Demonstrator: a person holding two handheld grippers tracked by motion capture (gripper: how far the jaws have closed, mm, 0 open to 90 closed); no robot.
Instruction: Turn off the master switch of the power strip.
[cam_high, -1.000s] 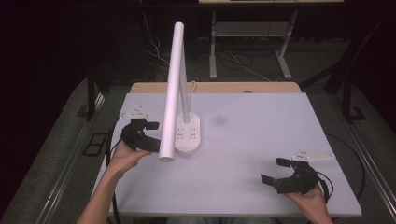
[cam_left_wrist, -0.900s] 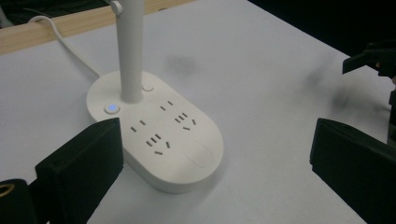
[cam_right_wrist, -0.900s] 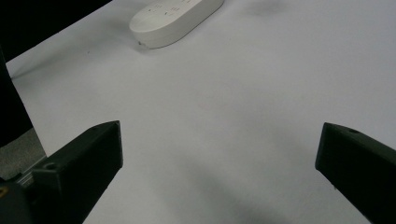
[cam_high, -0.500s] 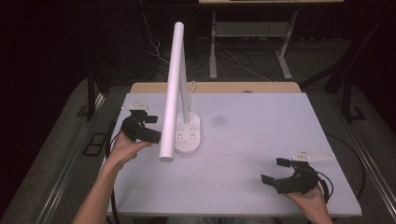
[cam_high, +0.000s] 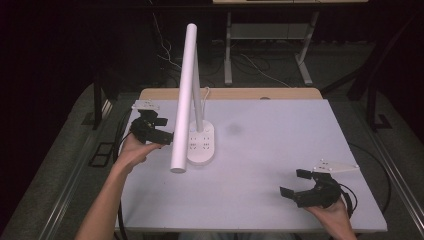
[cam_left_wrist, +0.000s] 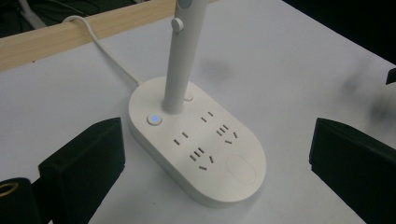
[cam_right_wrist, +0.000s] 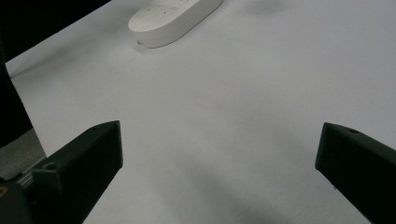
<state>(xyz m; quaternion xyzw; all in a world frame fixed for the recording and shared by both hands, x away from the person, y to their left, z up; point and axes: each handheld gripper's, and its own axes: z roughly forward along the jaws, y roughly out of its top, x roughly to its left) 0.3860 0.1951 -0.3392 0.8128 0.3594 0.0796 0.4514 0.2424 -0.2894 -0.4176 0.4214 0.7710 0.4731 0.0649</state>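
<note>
The left gripper (cam_high: 159, 131) hovers just beside the white desk lamp (cam_high: 187, 100), fingers spread wide and holding nothing, and from the left gripper view the oval lamp base (cam_left_wrist: 198, 149) sits squarely between those black fingers (cam_left_wrist: 84, 172), socket slots on top and a small round button (cam_left_wrist: 154, 119) glowing blue near the stem (cam_left_wrist: 180, 65). The lamp stands on the left half of the desk (cam_high: 280, 150), its cord (cam_left_wrist: 100, 44) trailing back toward the wooden edge. Down at the near right corner, the right gripper (cam_high: 305, 187) rests low, fingers also wide open and empty, well apart from the lamp. The risk here, as I judge it: the long light bar leans out right next to the left gripper, so a careless reach for the button could knock the bar or tip the lamp, and a finger that lands off-centre could skid the base across the smooth desk.
</note>
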